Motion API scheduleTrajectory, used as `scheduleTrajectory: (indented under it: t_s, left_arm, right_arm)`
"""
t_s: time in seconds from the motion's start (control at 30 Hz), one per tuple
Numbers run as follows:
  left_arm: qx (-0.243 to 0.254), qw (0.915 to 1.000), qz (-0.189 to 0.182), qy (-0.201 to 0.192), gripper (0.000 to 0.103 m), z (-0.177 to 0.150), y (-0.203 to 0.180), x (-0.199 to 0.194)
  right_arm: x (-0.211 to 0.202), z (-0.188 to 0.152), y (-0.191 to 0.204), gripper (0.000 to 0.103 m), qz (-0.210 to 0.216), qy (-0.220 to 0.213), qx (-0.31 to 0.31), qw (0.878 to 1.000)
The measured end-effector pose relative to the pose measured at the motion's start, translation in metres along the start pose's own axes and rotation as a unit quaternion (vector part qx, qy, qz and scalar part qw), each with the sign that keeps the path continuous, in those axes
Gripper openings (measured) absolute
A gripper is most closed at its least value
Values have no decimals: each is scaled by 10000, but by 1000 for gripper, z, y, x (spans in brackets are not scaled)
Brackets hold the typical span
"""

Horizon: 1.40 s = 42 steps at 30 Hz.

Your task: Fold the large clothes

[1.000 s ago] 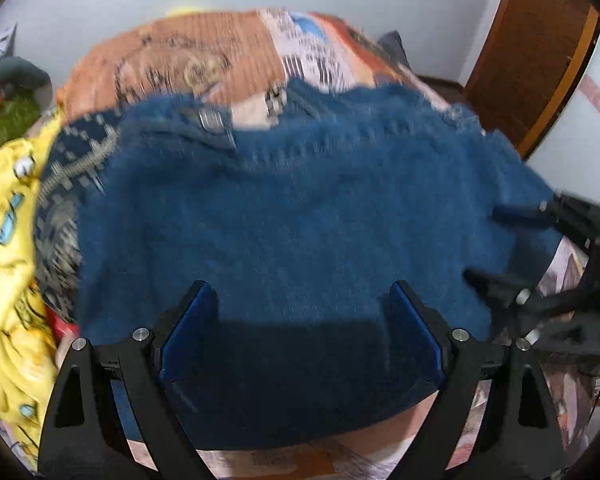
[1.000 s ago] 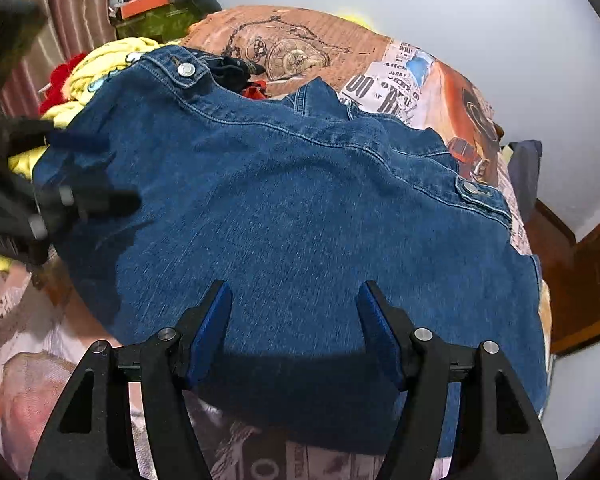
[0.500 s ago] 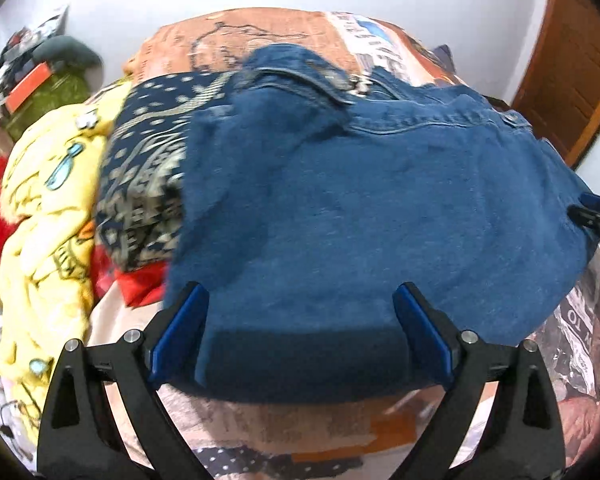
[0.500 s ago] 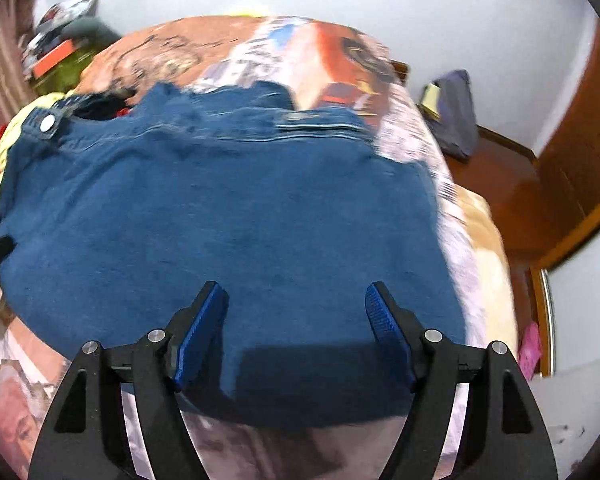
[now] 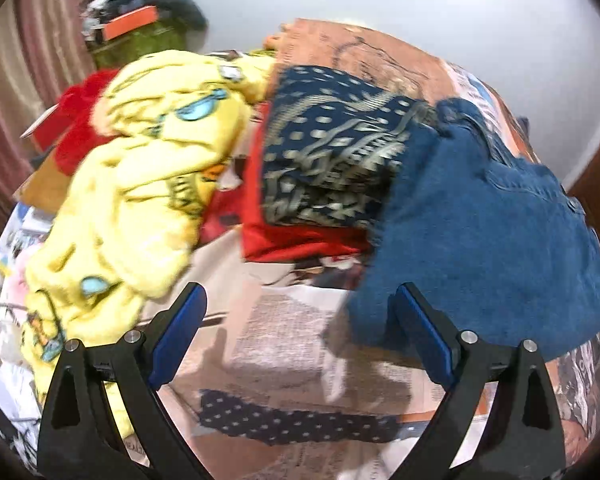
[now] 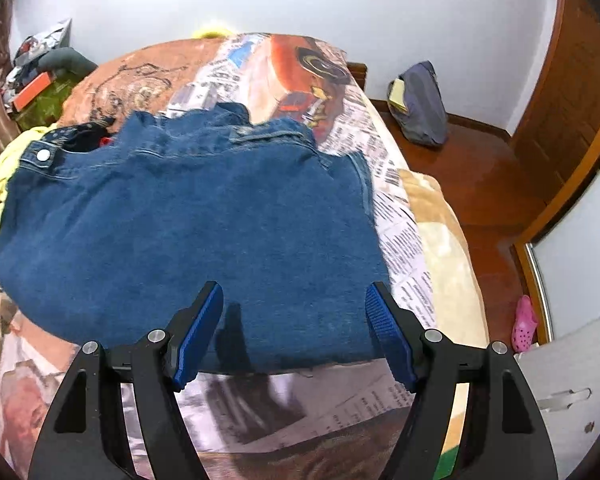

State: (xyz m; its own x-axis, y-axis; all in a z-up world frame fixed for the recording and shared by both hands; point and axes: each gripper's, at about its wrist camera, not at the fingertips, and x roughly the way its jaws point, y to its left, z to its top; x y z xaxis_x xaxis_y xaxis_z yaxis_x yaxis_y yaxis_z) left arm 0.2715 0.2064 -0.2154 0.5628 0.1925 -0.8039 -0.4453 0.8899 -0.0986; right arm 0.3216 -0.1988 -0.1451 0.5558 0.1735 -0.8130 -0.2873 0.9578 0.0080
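While both my tools gape empty, the folded denim garment (image 6: 188, 232) lies across the bed (image 6: 428, 248) under my right tool (image 6: 294, 330), off beside my left tool (image 5: 298, 340), so right's nearer.

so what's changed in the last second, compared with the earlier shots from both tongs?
The left tongs swung left off the folded denim garment, now over bare bedspread facing the yellow blanket. The right tongs shifted toward the denim's right edge. Both stayed open and empty; the denim lies unmoved.
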Motion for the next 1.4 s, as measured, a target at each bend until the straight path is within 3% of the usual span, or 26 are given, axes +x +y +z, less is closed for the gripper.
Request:
scheduleTrajectory:
  t_s: [0.17, 0.27, 0.37, 0.5, 0.73, 0.87, 0.9, 0.97, 1.03, 1.17, 1.27, 1.4]
  left_arm:
    - [-559, 9915, -1122, 345, 96, -13, 5, 7]
    - [-767, 9803, -1697, 659, 96, -20, -6, 21]
    - [-858, 9708, -2018, 978, 96, -24, -23, 40]
    - [-1164, 9504, -2658, 1117, 96, -19, -37, 57]
    - [-1255, 9523, -2561, 1088, 98, -4, -57, 83]
    - [-1704, 9435, -2628, 1080, 96, 5, -56, 93]
    - [-1822, 9417, -2626, 1051, 93, 6, -55, 92]
    - [-1938, 9439, -2461, 1042, 75, 9, -51, 89]
    - [-1973, 9462, -2377, 967, 66, 12, -48, 89]
    - [-1616, 9638, -2026, 622, 41, 23, -58, 59]
    - [-1143, 9774, -1768, 195, 32, 34, -75, 26]
    - [-924, 9754, -1988, -244, 25, 50, -88, -10]
  right_arm:
    - [-6, 5, 23, 71, 274, -124, -144, 9994]
    - [-3, 7, 42, 71, 402, -104, -338, 9986]
    - [4, 6, 61, 71, 479, -43, -599, 9970]
    - [16, 0, 80, 70, 415, 81, -922, 9948]
    - [27, -8, 88, 71, 441, 192, -1038, 9934]
    - [27, -6, 85, 71, 536, 232, -889, 9943]
    - [27, -6, 85, 71, 544, 236, -874, 9944]
    - [25, -6, 86, 71, 534, 237, -860, 9946]
    - [22, -7, 87, 71, 533, 230, -859, 9946]
    - [17, -7, 88, 71, 519, 213, -882, 9945]
    - [12, -4, 89, 71, 475, 165, -921, 9945]
    - [-1, 3, 90, 71, 485, 18, -944, 9944]
